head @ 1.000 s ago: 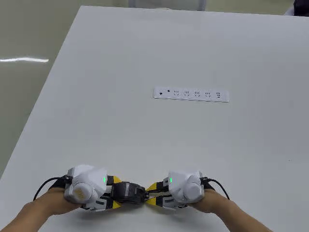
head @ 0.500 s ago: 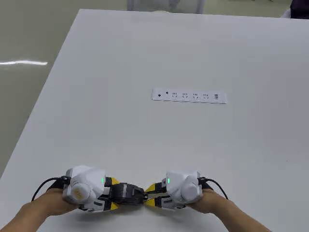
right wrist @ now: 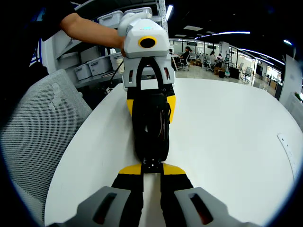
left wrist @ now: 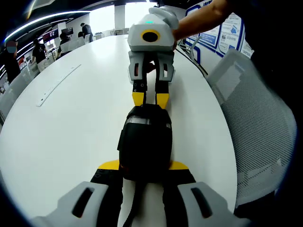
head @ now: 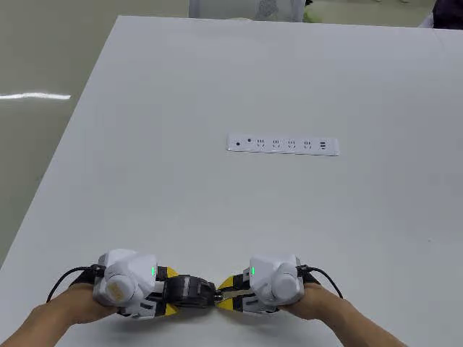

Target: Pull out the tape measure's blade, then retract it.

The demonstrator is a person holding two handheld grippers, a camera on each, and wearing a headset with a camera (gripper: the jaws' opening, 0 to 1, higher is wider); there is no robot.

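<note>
The tape measure [head: 192, 289] lies at the near edge of the white desk [head: 217, 94], held between the two grippers, which face each other. The left gripper [head: 173, 291] comes in from the left, and its jaws are closed part-way around the black case, one yellow tip on each side. In the left gripper view the case [left wrist: 144, 142] sits upright between these tips, touching both.

The right gripper [head: 225, 293] comes in from the right. Its jaws are almost closed and pinch the blade tip [right wrist: 151, 165] where it leaves the case. Little or no blade shows between the case and the jaws. In the right gripper view the tape measure [right wrist: 150, 123] runs straight away from the yellow tips to the left gripper [right wrist: 150, 105] beyond it.

A white power strip [head: 282, 144] lies flat farther back on the desk, well apart from the grippers. A grey mesh chair [left wrist: 255, 127] stands just beside the near edge of the desk.
</note>
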